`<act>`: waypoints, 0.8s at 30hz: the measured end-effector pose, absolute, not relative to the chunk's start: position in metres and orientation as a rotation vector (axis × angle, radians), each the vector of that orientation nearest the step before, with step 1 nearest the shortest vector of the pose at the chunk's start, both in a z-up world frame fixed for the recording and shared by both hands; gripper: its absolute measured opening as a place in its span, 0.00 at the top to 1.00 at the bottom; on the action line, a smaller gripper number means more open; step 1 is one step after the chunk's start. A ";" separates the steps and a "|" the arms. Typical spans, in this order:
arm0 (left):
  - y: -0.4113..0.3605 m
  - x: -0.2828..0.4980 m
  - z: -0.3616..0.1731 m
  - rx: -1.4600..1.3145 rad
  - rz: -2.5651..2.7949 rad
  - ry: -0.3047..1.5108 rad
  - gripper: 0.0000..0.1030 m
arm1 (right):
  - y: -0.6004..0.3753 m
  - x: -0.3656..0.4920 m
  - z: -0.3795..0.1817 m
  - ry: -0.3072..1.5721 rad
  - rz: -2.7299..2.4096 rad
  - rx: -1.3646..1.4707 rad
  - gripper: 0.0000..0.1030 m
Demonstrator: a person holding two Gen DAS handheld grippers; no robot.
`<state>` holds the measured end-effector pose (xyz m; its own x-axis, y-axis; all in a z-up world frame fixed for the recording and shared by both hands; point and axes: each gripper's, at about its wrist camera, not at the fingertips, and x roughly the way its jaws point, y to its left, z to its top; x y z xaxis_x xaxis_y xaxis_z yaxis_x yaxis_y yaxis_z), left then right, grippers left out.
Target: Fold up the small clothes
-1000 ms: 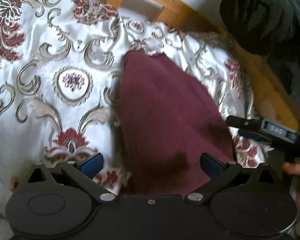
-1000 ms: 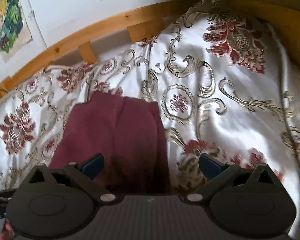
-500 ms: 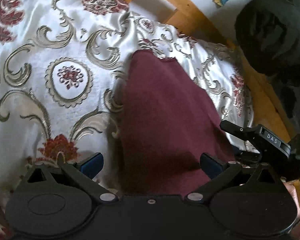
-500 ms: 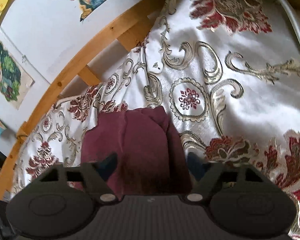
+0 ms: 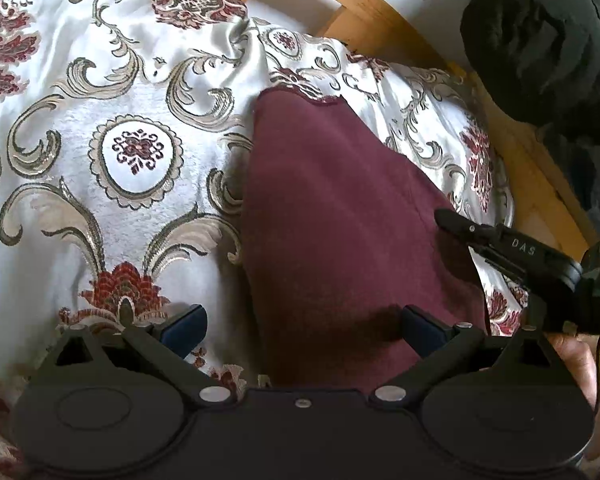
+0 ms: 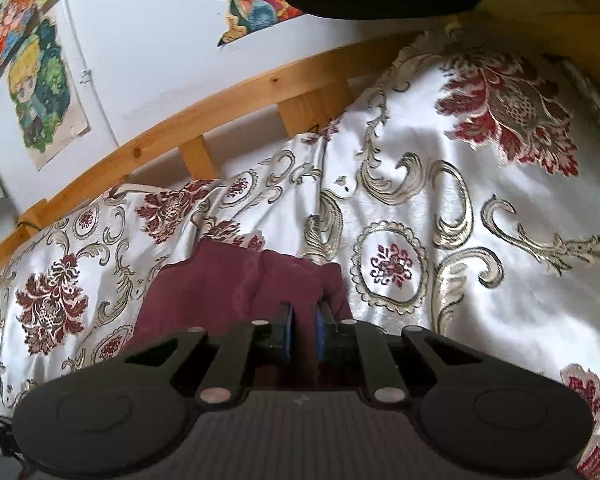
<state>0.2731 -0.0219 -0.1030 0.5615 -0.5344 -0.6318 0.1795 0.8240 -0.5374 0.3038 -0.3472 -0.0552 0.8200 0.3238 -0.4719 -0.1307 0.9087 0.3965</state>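
A small maroon garment (image 5: 332, 220) lies on a white bedspread with red and gold flowers (image 5: 100, 160). My left gripper (image 5: 304, 326) is open, its blue pads either side of the garment's near edge. In the right wrist view the garment (image 6: 220, 292) lies at lower centre, and my right gripper (image 6: 303, 334) is shut on its near right edge, with a fold bunched between the pads. The right gripper also shows in the left wrist view (image 5: 512, 244), at the garment's right edge.
A wooden bed rail (image 6: 228, 112) runs along the far side of the bedspread, with a white wall and cartoon posters (image 6: 44, 88) behind. A dark bundle of cloth (image 5: 540, 40) sits at the top right of the left wrist view.
My right gripper has closed from wide open onto the garment's edge. The left gripper stayed open and shifted a little toward the garment.
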 end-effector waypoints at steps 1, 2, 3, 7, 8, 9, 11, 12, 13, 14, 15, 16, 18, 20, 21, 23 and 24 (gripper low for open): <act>-0.023 0.273 -0.103 -0.440 -0.440 0.884 0.01 | -0.347 0.302 -0.053 0.562 0.251 0.365 0.78; -0.023 0.273 -0.103 -0.437 -0.443 0.885 0.01 | -0.346 0.302 -0.052 0.565 0.253 0.368 0.76; -0.024 0.272 -0.103 -0.436 -0.445 0.886 0.01 | -0.346 0.300 -0.050 0.572 0.256 0.371 0.66; -0.022 0.272 -0.103 -0.447 -0.447 0.892 0.01 | -0.351 0.292 -0.044 0.598 0.258 0.409 0.38; -0.022 0.272 -0.104 -0.452 -0.447 0.894 0.01 | -0.354 0.290 -0.045 0.618 0.252 0.424 0.36; -0.022 0.272 -0.104 -0.456 -0.446 0.897 0.01 | -0.357 0.289 -0.047 0.640 0.247 0.447 0.31; -0.022 0.273 -0.105 -0.459 -0.444 0.902 0.01 | -0.364 0.290 -0.054 0.685 0.248 0.500 0.26; -0.022 0.273 -0.105 -0.460 -0.443 0.902 0.01 | -0.367 0.291 -0.057 0.706 0.245 0.525 0.24; -0.022 0.273 -0.105 -0.460 -0.443 0.902 0.01 | -0.369 0.293 -0.061 0.726 0.237 0.549 0.22; -0.023 0.273 -0.105 -0.459 -0.442 0.903 0.01 | -0.371 0.296 -0.064 0.743 0.234 0.561 0.21; -0.023 0.273 -0.106 -0.456 -0.442 0.904 0.01 | -0.371 0.299 -0.067 0.763 0.235 0.570 0.18; -0.024 0.273 -0.106 -0.453 -0.442 0.905 0.01 | -0.371 0.301 -0.071 0.782 0.238 0.578 0.17; -0.024 0.273 -0.106 -0.449 -0.443 0.905 0.01 | -0.368 0.306 -0.077 0.818 0.255 0.597 0.17; -0.024 0.273 -0.107 -0.447 -0.443 0.905 0.01 | -0.366 0.308 -0.082 0.840 0.262 0.605 0.17; -0.024 0.273 -0.107 -0.447 -0.443 0.905 0.01 | -0.365 0.308 -0.082 0.840 0.261 0.600 0.17; -0.025 0.274 -0.107 -0.443 -0.443 0.905 0.01 | -0.364 0.309 -0.083 0.843 0.260 0.590 0.16; -0.026 0.274 -0.107 -0.441 -0.443 0.905 0.01 | -0.364 0.310 -0.084 0.845 0.258 0.591 0.17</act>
